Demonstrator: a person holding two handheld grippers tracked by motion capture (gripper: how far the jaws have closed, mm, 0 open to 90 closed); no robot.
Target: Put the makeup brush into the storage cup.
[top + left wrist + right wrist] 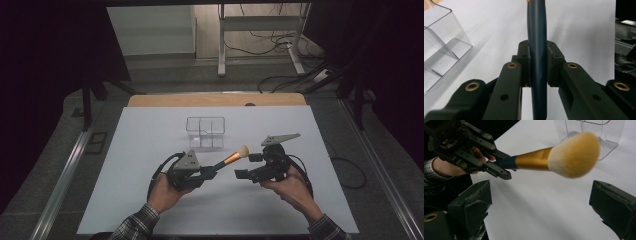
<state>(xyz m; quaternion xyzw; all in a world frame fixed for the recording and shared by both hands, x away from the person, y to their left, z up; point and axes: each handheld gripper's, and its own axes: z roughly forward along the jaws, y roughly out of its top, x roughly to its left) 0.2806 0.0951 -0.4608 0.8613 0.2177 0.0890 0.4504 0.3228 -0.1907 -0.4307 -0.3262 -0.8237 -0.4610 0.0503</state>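
A makeup brush (231, 158) with a dark blue handle (537, 37), gold ferrule and fluffy orange-tipped head (574, 155) is held above the white table. My left gripper (212, 171) is shut on its handle, and the brush points right and away, toward my right gripper (249, 166). That one stands open just right of the brush head, which hovers above and ahead of its pads (477, 200). In the right gripper view the left gripper (505, 168) shows at upper left with a hand behind it. A clear divided organizer (205, 132) stands behind the brush.
The white table top (150, 200) runs wide to both sides and in front of my hands. A wooden strip (215, 99) edges its far side. The clear organizer (444, 42) stands close on the left of the left gripper. Cables and a metal frame (260, 22) are on the floor beyond.
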